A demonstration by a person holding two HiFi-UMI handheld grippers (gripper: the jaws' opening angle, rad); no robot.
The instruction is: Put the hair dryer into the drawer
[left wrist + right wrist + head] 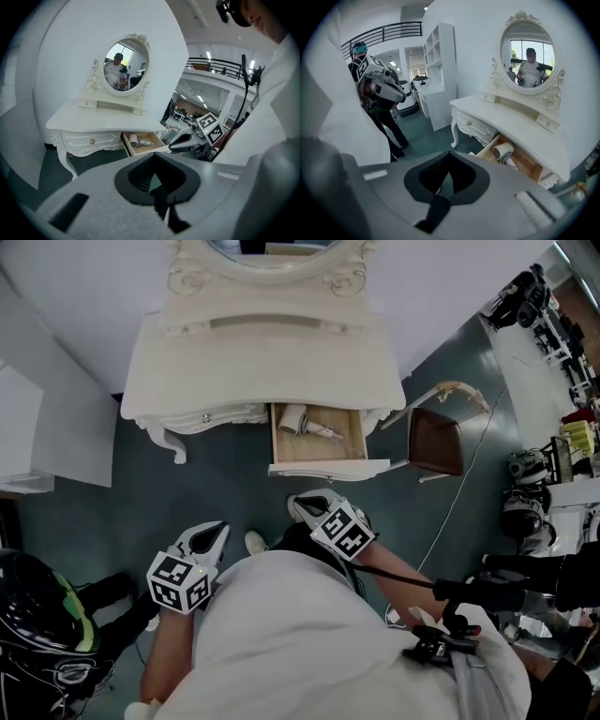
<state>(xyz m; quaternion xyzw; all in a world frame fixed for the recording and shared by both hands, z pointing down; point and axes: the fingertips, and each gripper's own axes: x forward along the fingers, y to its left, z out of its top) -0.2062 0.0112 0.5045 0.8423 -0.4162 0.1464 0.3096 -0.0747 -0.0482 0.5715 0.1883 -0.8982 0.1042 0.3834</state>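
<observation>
Hair dryer (302, 420) lies flat in the open drawer (328, 466) under the vanity (262, 362), centre of head view. Long axis runs across the drawer: barrel at left, handle pointing right and slightly down-frame. Left gripper (221, 527) and right gripper (294, 501) have jaws pressed together with nothing between them, lower centre, clear of the drawer.

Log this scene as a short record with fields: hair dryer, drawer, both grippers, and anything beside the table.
hair dryer: lying inside the drawer
drawer: open, under the dressing table
dressing table: white, top bare
left gripper: jaws together, empty, apart from the drawer
right gripper: jaws together, empty, just short of the drawer front
chair: right of the drawer
</observation>
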